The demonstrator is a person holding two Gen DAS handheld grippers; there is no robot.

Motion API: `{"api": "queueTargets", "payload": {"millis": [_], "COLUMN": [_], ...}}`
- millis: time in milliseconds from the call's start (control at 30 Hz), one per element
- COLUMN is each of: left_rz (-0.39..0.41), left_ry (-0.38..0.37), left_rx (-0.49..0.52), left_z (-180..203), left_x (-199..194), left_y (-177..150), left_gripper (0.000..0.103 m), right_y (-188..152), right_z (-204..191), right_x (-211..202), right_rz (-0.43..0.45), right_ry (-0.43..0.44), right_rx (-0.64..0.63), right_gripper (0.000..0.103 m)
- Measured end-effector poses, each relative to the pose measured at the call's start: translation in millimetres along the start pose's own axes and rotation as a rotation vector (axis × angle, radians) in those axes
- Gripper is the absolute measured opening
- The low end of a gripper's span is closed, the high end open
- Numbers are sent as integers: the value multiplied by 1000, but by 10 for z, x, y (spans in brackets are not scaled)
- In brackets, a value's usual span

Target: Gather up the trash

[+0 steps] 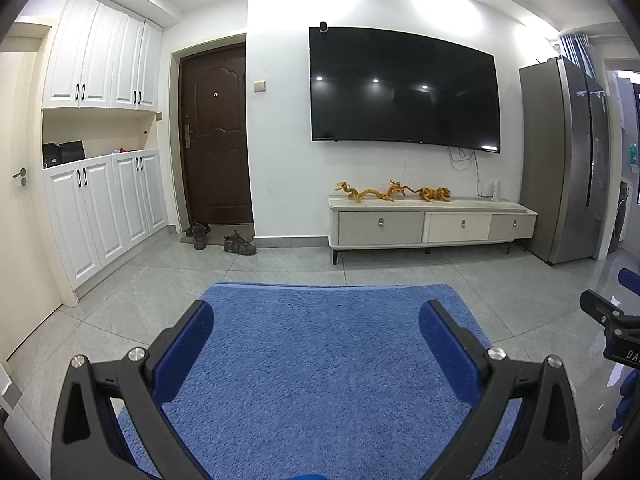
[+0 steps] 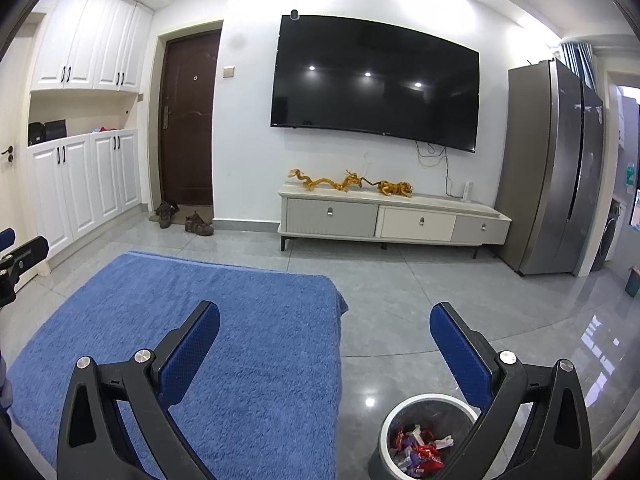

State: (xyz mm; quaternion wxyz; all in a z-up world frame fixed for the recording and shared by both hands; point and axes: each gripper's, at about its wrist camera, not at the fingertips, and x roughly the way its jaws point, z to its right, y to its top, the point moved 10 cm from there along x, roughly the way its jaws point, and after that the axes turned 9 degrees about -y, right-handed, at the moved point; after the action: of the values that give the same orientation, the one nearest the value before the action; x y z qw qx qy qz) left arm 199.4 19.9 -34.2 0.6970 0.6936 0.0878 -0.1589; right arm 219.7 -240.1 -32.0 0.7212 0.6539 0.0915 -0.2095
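Plainly, the only writing you can read is a fragment, "DA", in white on the black body of your right claw where it pokes into the right edge of the left wrist view; the rest is cut off.

Your left claw [image 1: 316, 318] is released, its blue pads [image 1: 188, 344] spread wide with nothing between them, above the blue cloth [image 1: 320, 360] that fills the lower middle of that frame.

Your right claw [image 2: 325, 320] is likewise released and empty. In the lower right of its view stands the bin [image 2: 390, 428], round with a white rim and dark inside, partly hidden behind the right finger. It holds the trash [image 2: 418, 450]: a heap of crumpled wrappers in red, white and purple. Any print on them is too small to tell. The bin sits on the grey floor [image 2: 400, 300], just beside the cloth's right edge.

A second, teal bin [image 2: 633, 280] stands at the far right of that frame, near the fridge [image 2: 560, 168]; its contents do not show.
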Motion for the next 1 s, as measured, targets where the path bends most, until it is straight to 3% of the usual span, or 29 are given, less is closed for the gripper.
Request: {"api": "queueTargets", "payload": {"millis": [1000], "left_rz": [-57], "left_ry": [-7], "left_rx": [19], "left_z": [69], "left_x": [211], "left_y": [-157], "left_gripper": [103], "right_y": [-125], "right_z": [29], "right_x": [229], "right_rz": [-27], "right_ry": [-43], "right_rx": [-5], "right_gripper": [103]}}
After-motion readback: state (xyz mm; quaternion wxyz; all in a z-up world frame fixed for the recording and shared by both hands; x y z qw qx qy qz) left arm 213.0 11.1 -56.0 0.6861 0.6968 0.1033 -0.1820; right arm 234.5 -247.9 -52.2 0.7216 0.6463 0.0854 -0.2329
